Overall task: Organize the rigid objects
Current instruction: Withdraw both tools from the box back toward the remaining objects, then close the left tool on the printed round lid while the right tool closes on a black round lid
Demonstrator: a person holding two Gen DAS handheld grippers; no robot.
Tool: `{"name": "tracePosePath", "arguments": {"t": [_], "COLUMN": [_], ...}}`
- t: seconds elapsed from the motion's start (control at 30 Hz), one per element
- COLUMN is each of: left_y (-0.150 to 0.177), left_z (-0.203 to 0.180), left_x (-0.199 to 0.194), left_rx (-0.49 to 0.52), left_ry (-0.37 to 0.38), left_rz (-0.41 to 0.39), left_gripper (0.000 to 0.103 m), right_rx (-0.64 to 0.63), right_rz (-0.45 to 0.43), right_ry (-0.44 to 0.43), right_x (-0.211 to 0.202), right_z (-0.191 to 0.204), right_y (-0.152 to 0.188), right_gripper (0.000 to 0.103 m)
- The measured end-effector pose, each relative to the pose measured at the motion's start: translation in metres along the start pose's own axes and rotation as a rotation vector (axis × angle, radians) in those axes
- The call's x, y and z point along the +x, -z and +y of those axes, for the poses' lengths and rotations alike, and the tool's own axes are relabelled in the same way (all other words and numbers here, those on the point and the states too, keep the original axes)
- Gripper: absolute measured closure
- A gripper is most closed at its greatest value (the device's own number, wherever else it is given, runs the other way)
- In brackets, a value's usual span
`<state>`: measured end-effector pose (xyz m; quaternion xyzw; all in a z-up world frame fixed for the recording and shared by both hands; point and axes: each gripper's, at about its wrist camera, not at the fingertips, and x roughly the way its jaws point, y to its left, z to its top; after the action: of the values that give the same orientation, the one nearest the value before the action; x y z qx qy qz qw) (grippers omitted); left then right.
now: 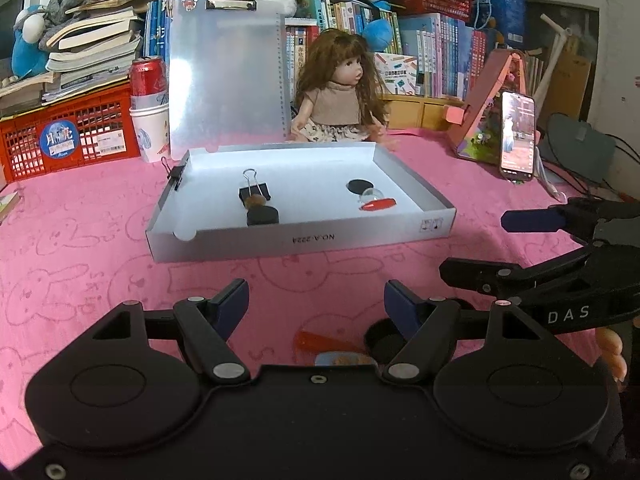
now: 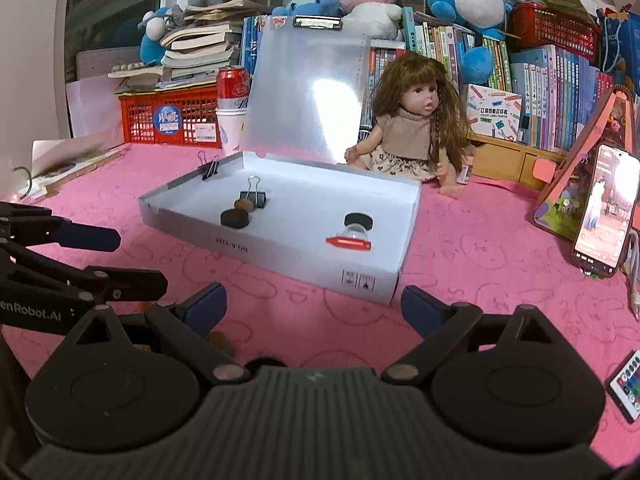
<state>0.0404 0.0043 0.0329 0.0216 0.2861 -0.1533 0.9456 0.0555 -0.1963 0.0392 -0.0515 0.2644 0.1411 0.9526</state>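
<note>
A shallow white box (image 1: 304,240) (image 2: 280,258) lies open on the pink cloth. Inside it are a black binder clip (image 1: 254,192) (image 2: 254,197), a dark round stamp with a brown knob (image 1: 262,214) (image 2: 235,217), and a clear piece with a black cap and red base (image 1: 370,196) (image 2: 354,232). My left gripper (image 1: 316,304) is open and empty, just in front of the box. Below it lie an orange piece (image 1: 320,342) and a black round object (image 1: 386,340). My right gripper (image 2: 314,306) is open and empty, near the box's right front corner.
A second binder clip (image 1: 173,172) grips the box's left wall. A doll (image 1: 340,92) sits behind the box, with a clipboard (image 1: 226,76), a red crate (image 1: 68,132), a can in a cup (image 1: 149,108) and books. A phone (image 1: 517,136) stands right. A remote (image 2: 628,384) lies near right.
</note>
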Motion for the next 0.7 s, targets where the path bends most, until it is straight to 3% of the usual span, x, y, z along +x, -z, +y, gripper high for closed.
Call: {"name": "tracePosePath", "arguments": {"t": [0.27, 0.7], "left_y": [0.023, 0.033], "left_z": [-0.002, -0.01], "left_x": [-0.007, 0.005], "left_rx": [0.001, -0.019], "left_ry": [0.034, 0.053], "left_rz": [0.026, 0.045], "left_gripper": [0.032, 0.05], "right_rx": [-0.038, -0.059], "right_rz": [0.024, 0.075], "right_ry": [-0.011, -0.034], "right_x": [-0.009, -0.006], "right_z": [0.002, 0.009], "right_y": [0.022, 0.041], "right_gripper": [0.009, 0.029]}}
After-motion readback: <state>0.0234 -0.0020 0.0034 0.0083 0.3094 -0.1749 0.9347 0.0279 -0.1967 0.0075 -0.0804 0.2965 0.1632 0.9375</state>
